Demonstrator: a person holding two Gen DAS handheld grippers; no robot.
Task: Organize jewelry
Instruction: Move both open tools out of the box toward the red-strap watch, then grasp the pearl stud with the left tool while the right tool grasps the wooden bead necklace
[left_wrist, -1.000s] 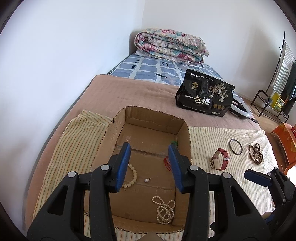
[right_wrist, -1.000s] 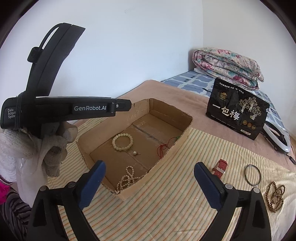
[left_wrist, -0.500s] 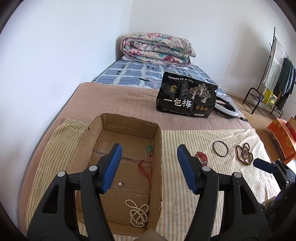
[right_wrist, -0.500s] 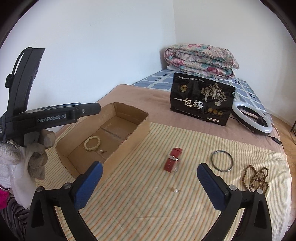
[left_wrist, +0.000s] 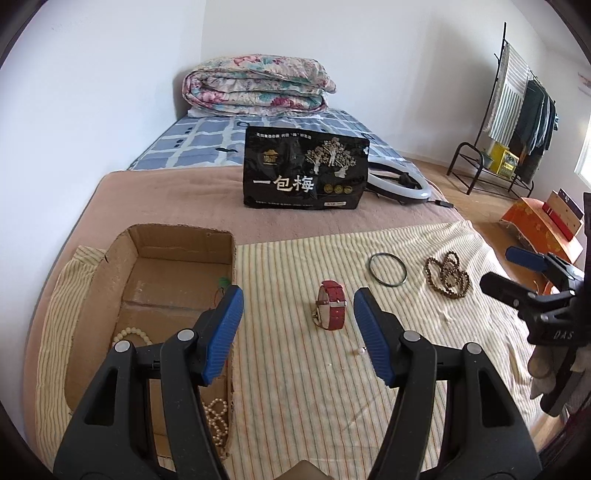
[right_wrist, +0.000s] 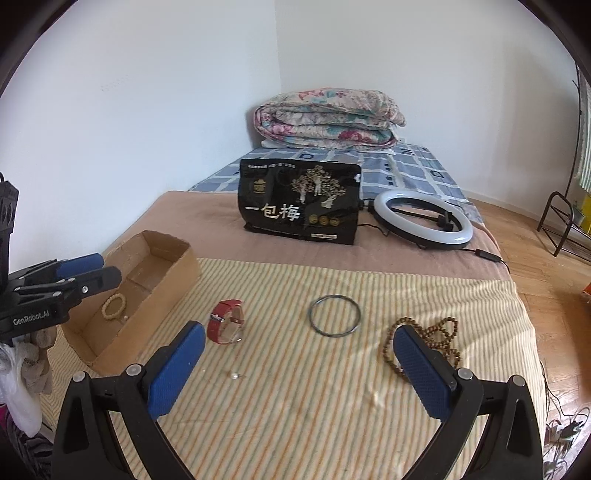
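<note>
A cardboard box (left_wrist: 110, 280) (right_wrist: 162, 295) lies at the left on the striped cloth, holding a cream bead bracelet (left_wrist: 129, 334) (right_wrist: 113, 305), a pearl necklace (left_wrist: 216, 417) and a red cord. On the cloth lie a red watch (left_wrist: 331, 308) (right_wrist: 226, 325), a small pearl earring (left_wrist: 359, 351) (right_wrist: 235, 376), a dark bangle (left_wrist: 387, 268) (right_wrist: 334, 315) and brown beads (left_wrist: 447, 273) (right_wrist: 439, 332). My left gripper (left_wrist: 297, 332) is open above the watch. My right gripper (right_wrist: 297, 369) is open and empty above the cloth, near the earring.
A black snack bag (left_wrist: 304, 170) (right_wrist: 299, 201) stands behind the cloth, with a ring light (right_wrist: 423, 218) beside it. A folded quilt (left_wrist: 258, 85) lies at the bed's head. A clothes rack (left_wrist: 517, 122) and an orange box (left_wrist: 535, 229) stand on the floor at right.
Both grippers have swung right, away from the box and toward the jewelry on the cloth. The left gripper's jaws have opened wider.
</note>
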